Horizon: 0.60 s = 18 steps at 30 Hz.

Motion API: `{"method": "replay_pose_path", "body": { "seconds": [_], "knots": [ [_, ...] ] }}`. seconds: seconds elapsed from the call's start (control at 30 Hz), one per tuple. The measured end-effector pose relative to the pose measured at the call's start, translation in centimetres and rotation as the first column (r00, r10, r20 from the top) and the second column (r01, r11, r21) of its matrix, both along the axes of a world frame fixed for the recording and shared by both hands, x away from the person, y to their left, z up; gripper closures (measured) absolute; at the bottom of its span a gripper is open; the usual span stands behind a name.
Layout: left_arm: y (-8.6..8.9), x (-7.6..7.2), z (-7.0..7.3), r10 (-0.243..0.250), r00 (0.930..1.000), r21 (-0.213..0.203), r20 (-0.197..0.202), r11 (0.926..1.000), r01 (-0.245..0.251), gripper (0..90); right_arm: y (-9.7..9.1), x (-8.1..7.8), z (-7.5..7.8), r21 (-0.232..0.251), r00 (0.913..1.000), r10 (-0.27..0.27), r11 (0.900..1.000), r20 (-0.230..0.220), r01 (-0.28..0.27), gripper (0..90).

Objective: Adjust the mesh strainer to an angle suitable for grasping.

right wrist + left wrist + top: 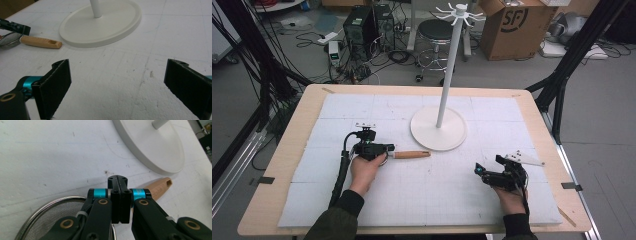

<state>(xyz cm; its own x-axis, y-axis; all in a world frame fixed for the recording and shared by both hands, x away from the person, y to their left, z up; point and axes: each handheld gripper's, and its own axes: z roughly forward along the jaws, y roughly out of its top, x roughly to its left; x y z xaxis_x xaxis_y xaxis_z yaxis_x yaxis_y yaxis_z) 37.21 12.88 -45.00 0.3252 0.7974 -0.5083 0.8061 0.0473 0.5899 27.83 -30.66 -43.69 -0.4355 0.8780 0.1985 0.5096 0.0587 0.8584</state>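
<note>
two dark green sleeves are coming in over the near edge of the table [282, 150], each hand carrying a gripper. the left gripper [373, 148] is sitting left of centre with its jaws pressed together; in the left gripper view they are meeting flat, just above the steel rim of a mesh strainer [53, 216], and whether they are pinching that rim is hidden beneath them. the strainer is lying on the white foam mat [377, 107] under that gripper, its wooden handle [412, 154] stretching right toward the round base of the white stand [438, 128], the handle's tip staying just short of the base. the right gripper [484, 172] is resting near the right side of the mat, well apart from the strainer, its jaws standing wide apart with nothing between them, only speckled foam showing in the gap.

the mat is covering most of the pale wooden table, faint seams dividing it into panels, with scuffs and small dark specks on it. the stand's pole is rising from the base to a ring of hooks at the top. beyond the far edge, grey floor is holding a round stool [435, 31], black computer towers [360, 25], tangled cables and a cardboard box [511, 27]. black frame legs are slanting down at the left and right.
</note>
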Motion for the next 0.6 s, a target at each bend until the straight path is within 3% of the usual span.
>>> {"method": "replay_pose_path", "body": {
  "seconds": [0.1, 0.2, 0.27, 0.47, 0.6],
  "knots": [
    [0.09, 0.06, -0.05, 0.004, 1.0000, 0.019, -0.003, 0.9998, -0.004, 90.0, -0.05, -0.04, 0.04, 0.008, 1.0000, -0.004, 1.0000, -0.001, 0.004, 6.4],
    [0.26, 0.14, -0.04, -0.004, 1.0000, 0.024, -0.005, 0.9997, 0.004, 90.0, -0.01, -0.29, 0.31, 0.008, 0.9990, 0.007, 0.9999, 0.045, -0.007, 7.1],
    [0.21, 0.12, 0.00, -0.012, 0.9999, 0.029, -0.006, 0.9995, 0.012, 90.0, -0.01, -0.47, 0.47, 0.016, 0.9979, 0.013, 0.9998, 0.064, -0.014, 13.2],
    [-0.16, -0.34, 0.41, -0.049, 0.9988, 0.071, -0.010, 0.9963, 0.049, 90.0, -0.10, -0.68, 0.66, 0.035, 0.9961, 0.009, 0.9993, 0.087, -0.012, 14.3],
    [-0.30, -0.55, 0.51, -0.058, 0.9982, 0.079, -0.014, 0.9951, 0.059, 90.0, -0.06, -0.57, 0.54, 0.030, 0.9976, 0.009, 0.9995, 0.069, -0.011, 14.2]
  ]
}}
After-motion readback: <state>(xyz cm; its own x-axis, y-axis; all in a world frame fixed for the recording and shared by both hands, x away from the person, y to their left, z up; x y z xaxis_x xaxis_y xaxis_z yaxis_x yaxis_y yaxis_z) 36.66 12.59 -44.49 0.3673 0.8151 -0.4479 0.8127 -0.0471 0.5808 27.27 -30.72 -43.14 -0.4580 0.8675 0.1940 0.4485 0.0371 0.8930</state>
